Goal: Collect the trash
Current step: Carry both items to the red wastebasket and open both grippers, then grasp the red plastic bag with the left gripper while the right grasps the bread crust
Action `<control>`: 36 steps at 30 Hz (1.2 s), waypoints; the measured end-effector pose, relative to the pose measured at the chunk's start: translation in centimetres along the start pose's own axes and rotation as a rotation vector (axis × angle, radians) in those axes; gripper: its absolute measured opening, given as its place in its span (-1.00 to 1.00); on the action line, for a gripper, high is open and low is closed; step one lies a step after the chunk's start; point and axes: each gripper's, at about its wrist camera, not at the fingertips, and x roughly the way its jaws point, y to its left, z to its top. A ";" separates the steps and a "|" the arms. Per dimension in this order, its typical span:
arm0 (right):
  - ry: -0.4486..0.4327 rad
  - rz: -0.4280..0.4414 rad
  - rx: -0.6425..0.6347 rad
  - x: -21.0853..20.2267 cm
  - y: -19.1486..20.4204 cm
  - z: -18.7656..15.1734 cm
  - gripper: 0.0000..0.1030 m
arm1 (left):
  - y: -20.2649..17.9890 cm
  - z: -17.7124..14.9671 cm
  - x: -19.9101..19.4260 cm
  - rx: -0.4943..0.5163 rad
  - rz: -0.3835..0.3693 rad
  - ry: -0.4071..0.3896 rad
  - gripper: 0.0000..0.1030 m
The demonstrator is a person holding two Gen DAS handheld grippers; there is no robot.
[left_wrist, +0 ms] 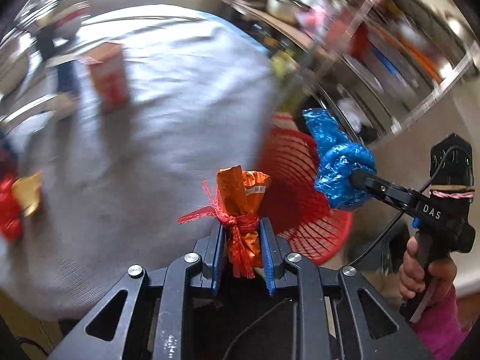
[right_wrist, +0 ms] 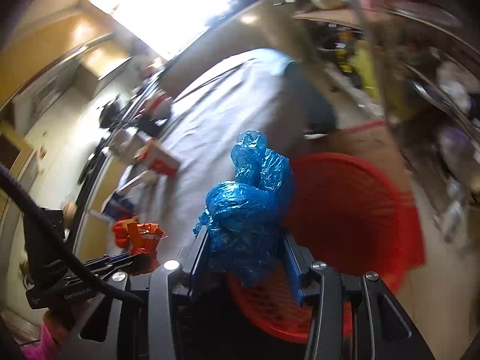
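- Trash: a crumpled orange foil wrapper point(left_wrist: 243, 210) tied in red plastic netting, and a knotted blue plastic bag point(right_wrist: 246, 210), both held above the red slatted plastic basket point(right_wrist: 354, 210) beside the grey-clothed worktop point(left_wrist: 168, 138).
- Basket interior looks bare; blur hides detail.
- Left gripper point(left_wrist: 242, 234) fingers pinch the wrapper narrowly.
- Right gripper point(right_wrist: 249, 249) fingers clamp the bag, partly spread.

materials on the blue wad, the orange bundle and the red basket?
Blue wad in the right gripper: thin plastic film, by its glossy crinkles.
Orange bundle in the left gripper: a crumpled wrapper, probably foil-lined plastic going by its sheen, tied round with red plastic mesh netting.
Red basket: looks like moulded rigid plastic, with slotted ribs in its wall.
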 end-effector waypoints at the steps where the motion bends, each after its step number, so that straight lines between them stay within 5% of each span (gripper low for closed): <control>1: 0.000 -0.015 0.019 -0.4 -1.0 -0.2 -0.07 | -0.6 0.2 0.6 0.016 -0.004 0.012 -0.53; 7: 0.001 -0.054 0.100 -1.0 -4.3 -0.9 0.01 | -3.6 1.8 4.7 0.093 -0.019 0.077 -0.52; 9: 0.015 -0.052 0.134 -0.7 -5.1 -0.9 0.05 | -4.1 2.4 5.5 0.110 -0.018 0.078 -0.24; 12: 0.017 -0.050 0.169 -0.4 -5.8 -0.7 0.16 | -3.9 2.7 5.3 0.109 -0.001 0.050 0.07; 19: -0.015 -0.044 0.153 -0.7 -5.1 -0.2 0.16 | -1.4 2.2 0.5 0.094 0.028 -0.064 0.15; 25: -0.019 -0.034 0.122 0.0 -3.2 0.2 0.16 | 4.1 -0.8 -3.9 0.011 0.125 -0.154 0.19; 36: 0.041 0.022 -0.044 3.7 6.2 0.5 0.16 | 18.8 -6.8 -11.9 -0.322 0.320 -0.307 0.25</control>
